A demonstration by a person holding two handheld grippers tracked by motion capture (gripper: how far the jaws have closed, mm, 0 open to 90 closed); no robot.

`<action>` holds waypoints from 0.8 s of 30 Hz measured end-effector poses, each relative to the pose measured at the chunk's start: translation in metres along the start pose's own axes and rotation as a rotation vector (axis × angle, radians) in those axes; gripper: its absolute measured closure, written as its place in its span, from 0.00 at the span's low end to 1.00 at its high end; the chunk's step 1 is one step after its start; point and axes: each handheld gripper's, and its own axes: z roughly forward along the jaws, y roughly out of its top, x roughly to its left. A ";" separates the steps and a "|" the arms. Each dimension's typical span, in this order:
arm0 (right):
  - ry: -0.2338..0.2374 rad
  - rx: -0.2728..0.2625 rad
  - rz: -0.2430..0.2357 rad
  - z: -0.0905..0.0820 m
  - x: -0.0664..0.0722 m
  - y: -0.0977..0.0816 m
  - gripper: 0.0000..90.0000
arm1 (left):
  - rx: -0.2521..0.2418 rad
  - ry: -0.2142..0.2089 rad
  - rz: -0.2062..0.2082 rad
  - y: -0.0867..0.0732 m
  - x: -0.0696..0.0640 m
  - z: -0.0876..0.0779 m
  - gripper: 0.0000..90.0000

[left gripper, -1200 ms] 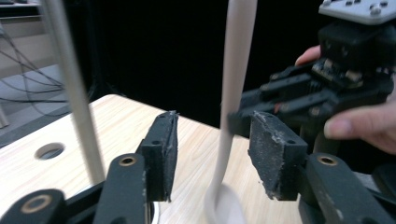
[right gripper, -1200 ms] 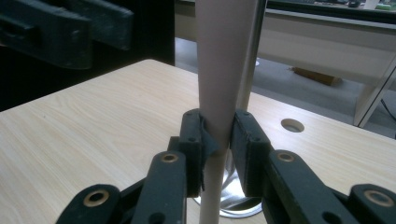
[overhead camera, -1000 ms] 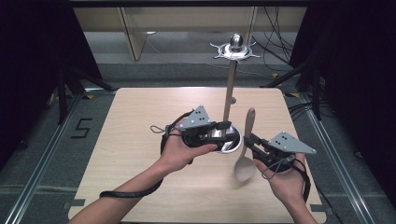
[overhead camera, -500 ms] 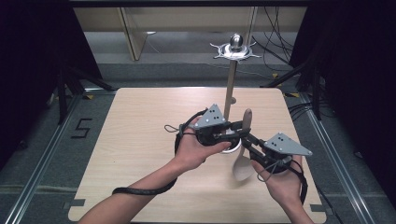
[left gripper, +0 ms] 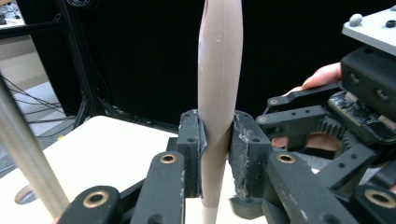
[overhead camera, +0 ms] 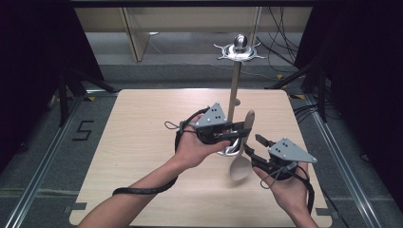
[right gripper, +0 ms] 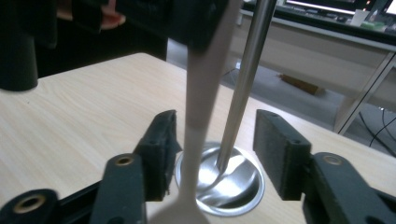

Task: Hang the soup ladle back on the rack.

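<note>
A beige wooden spoon (overhead camera: 240, 167) hangs upright over the table, bowl down. My left gripper (overhead camera: 244, 133) is shut on its handle (left gripper: 219, 84), with both pads pressed against the wood, as the left gripper view (left gripper: 217, 154) shows. My right gripper (overhead camera: 252, 146) sits lower, by the neck of the spoon. Its jaws have just been opening; in the right gripper view (right gripper: 215, 144) the spoon's neck (right gripper: 201, 107) stands between the pads without touching them.
A metal stand has a round base (right gripper: 233, 186), a thin pole (overhead camera: 234, 90) and a hooked top (overhead camera: 239, 47), right behind the spoon. The light wooden table (overhead camera: 142, 142) has black frame rails around it.
My left gripper came in from the left and closed on the spoon's handle. My right gripper, which held the spoon before, has opened its jaws off it.
</note>
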 end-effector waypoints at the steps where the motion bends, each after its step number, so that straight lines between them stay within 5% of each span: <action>1: 0.000 0.007 0.020 -0.003 0.000 -0.005 0.52 | 0.004 -0.003 0.008 0.000 0.003 -0.001 0.82; 2: -0.001 -0.009 -0.027 -0.003 -0.004 -0.007 0.51 | 0.007 -0.001 0.009 0.001 0.005 -0.002 0.82; 17: 0.001 0.126 0.150 -0.017 -0.021 -0.052 0.48 | -0.009 -0.006 0.027 0.015 0.017 -0.016 0.82; 19: -0.011 0.140 0.133 -0.018 -0.025 -0.058 0.48 | -0.005 -0.010 0.036 0.015 0.018 -0.016 0.82; 24: -0.025 0.150 0.182 -0.019 -0.027 -0.067 0.48 | -0.007 -0.019 0.045 0.017 0.021 -0.018 0.82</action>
